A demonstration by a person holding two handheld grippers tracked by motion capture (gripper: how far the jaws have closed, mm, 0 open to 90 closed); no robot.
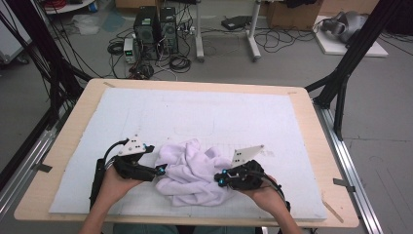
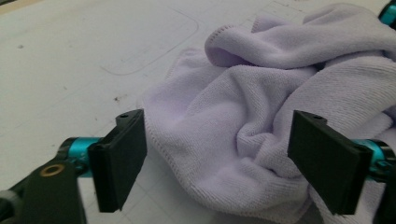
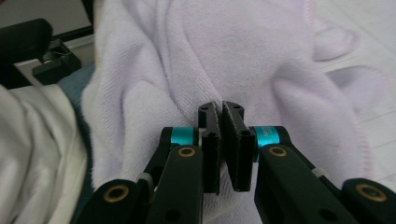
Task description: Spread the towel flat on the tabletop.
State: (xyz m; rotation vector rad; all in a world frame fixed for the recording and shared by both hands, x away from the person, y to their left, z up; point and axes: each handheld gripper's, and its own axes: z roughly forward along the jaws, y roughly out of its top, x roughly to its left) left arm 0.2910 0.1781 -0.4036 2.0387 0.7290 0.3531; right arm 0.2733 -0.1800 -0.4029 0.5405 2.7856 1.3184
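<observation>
Grippers low, flanking towel (image 1: 192, 173): left gripper (image 1: 160, 169) jaws apart, right gripper (image 1: 220, 179) pinching fold.

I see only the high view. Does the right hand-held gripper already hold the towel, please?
Observer: Yes. In the right gripper view the right hand-held gripper is shut on a fold of the towel, and creases run to its tips.
Operator: And the left one?
Observer: The left hand-held gripper is open. The towel lies bunched between its jaws, not pinched.
Operator: Is the hem visible there?
Observer: Yes, a stitched hem passes close beside the pad at the left of that view.
</observation>
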